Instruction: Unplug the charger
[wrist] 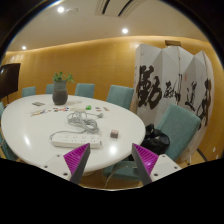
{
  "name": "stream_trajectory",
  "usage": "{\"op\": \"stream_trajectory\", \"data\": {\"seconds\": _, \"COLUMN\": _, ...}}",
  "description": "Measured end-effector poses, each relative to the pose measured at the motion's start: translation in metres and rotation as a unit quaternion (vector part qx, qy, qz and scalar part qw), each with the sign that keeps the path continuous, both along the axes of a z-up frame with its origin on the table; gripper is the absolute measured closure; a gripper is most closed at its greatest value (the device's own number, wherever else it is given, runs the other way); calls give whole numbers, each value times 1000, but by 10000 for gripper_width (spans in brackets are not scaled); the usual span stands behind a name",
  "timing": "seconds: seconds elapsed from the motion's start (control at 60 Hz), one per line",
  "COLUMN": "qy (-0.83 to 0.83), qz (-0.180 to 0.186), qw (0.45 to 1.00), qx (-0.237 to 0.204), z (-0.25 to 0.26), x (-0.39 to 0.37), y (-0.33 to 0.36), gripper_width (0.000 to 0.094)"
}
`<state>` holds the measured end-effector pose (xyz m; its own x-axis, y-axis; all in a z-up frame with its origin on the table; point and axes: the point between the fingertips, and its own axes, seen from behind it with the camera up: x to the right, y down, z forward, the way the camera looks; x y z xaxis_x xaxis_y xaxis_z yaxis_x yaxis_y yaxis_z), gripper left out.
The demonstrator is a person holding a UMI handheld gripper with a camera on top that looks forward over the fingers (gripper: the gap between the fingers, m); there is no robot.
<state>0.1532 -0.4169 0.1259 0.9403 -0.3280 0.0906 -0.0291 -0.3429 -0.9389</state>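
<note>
A white power strip (72,139) lies near the front edge of the oval white table (40,125), just beyond my left finger. A white charger with a tangle of cable (84,121) sits right behind the strip; I cannot make out the plug itself. My gripper (112,162) hangs in front of the table edge, open, its magenta pads (77,158) wide apart with nothing between them.
A potted plant (60,89) stands at the table's far side. A small object (113,133) lies right of the strip. Teal chairs (178,128) ring the table, one holding a black bag (156,138). A calligraphy folding screen (175,85) stands at the right.
</note>
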Motion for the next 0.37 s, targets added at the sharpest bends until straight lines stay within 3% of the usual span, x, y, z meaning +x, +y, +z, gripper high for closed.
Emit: {"op": "stream_trajectory", "data": {"seconds": 0.367, "qy": -7, "qz": 9, "qw": 1000, "qx": 6, "z": 3, "x": -11, "y": -7, "gripper_width": 67}}
